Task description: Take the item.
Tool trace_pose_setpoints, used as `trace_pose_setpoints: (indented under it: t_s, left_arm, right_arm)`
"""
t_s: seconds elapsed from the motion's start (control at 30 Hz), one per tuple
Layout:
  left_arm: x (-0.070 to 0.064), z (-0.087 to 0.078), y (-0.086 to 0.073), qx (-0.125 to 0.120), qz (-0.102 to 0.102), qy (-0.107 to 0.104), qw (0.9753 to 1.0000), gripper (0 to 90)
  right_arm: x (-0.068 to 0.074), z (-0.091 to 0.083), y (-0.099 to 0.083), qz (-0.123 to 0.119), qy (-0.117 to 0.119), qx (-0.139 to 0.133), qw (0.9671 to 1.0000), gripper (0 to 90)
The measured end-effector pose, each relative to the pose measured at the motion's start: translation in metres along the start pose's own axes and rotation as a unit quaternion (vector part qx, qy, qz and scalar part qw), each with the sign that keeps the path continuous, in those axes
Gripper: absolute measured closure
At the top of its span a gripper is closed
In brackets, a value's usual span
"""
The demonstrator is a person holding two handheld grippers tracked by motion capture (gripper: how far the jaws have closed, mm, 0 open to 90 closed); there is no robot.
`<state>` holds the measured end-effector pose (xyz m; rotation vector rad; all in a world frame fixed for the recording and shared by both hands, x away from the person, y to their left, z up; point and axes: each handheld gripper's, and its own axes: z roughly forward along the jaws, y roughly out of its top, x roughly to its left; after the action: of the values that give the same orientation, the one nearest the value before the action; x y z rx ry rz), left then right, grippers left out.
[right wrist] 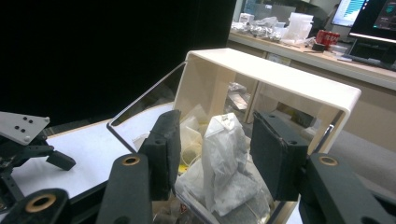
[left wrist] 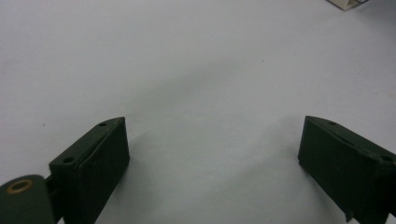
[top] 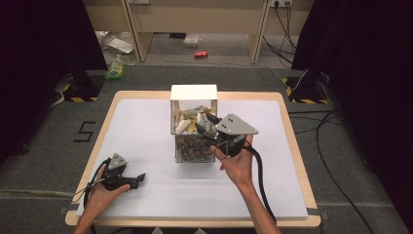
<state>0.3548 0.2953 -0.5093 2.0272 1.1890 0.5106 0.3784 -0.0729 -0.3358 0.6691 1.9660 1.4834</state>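
A clear box with a white frame (top: 193,92) stands mid-table. Its far compartment holds pale sachets (top: 187,121) and its near one holds small brown pieces (top: 194,146). My right gripper (top: 208,125) reaches into the far compartment from the right. In the right gripper view its jaws stand open on either side of an upright grey-white sachet (right wrist: 224,163) under the white frame (right wrist: 280,74), with small gaps to it. My left gripper (top: 140,179) rests low near the table's front left. Its jaws (left wrist: 212,135) are wide open over bare white mat.
A white mat (top: 146,131) covers the wooden table (top: 287,112). On the floor beyond lie a red can (top: 201,54), a green bottle (top: 116,68) and cables (top: 285,29). Black curtains flank both sides.
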Motion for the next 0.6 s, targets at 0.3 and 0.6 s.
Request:
trace_pose_setpoints:
  t_s: [0.3, 0.6]
  left_arm:
    - [0.0, 0.0, 0.0, 0.0, 0.0, 0.0, 1.0, 7.8]
    - [0.0, 0.0, 0.0, 0.0, 0.0, 0.0, 1.0, 7.8]
  right_arm:
    - [0.001, 0.013, -0.003, -0.011, -0.013, 0.013, 0.9998, 60.2]
    - [0.001, 0.016, -0.004, -0.019, -0.02, 0.022, 0.9994, 82.8]
